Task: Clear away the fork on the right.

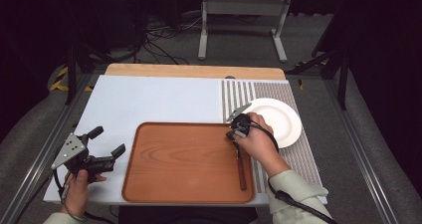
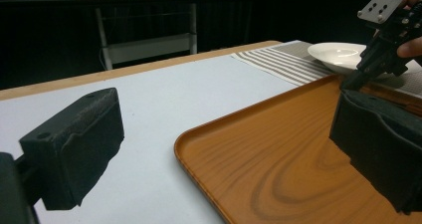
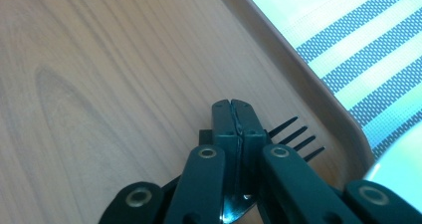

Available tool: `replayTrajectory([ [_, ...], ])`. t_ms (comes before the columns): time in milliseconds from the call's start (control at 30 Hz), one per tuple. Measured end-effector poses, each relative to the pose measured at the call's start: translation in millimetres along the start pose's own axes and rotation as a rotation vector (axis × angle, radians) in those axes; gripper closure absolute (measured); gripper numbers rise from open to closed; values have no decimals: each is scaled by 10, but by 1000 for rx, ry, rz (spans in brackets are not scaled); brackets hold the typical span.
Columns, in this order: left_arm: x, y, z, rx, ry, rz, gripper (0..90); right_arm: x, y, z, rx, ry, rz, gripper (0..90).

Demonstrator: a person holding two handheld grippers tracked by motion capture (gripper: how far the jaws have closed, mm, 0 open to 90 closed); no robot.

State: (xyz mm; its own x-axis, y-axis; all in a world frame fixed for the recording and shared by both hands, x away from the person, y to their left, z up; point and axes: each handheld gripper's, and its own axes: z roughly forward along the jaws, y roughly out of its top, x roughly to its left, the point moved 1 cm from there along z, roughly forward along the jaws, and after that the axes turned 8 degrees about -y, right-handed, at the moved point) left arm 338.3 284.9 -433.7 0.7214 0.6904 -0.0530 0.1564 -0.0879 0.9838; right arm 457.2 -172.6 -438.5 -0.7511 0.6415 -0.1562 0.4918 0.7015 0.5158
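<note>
A fork with a dark wooden handle lies along the right side of the wooden tray. My right gripper is shut on its neck, just inside the tray's right rim. In the right gripper view the closed jaws cover the neck, the black tines stick out to the right, and a bit of shiny metal shows below. My left gripper is held open and holding nothing, just left of the tray; its two black pads stand wide apart in its own view.
A white plate rests on a striped placemat right of the tray, close to my right hand. The pale blue table top stretches behind the tray. Table edges are near my left gripper.
</note>
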Motion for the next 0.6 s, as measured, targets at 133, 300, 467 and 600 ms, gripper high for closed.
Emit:
replayTrajectory([
  [133,-3,1,4,0,-2,1,13,-17,-11,-8,4,-1,4,900],
  [300,-2,0,-5,6,-3,1,13,-24,-17,-11,4,-3,5,900],
  [467,-3,1,-11,3,1,1,13,-24,-8,-31,-19,10,24,878],
  [600,-4,4,-16,2,-1,-1,13,-6,25,-103,-51,11,23,818],
])
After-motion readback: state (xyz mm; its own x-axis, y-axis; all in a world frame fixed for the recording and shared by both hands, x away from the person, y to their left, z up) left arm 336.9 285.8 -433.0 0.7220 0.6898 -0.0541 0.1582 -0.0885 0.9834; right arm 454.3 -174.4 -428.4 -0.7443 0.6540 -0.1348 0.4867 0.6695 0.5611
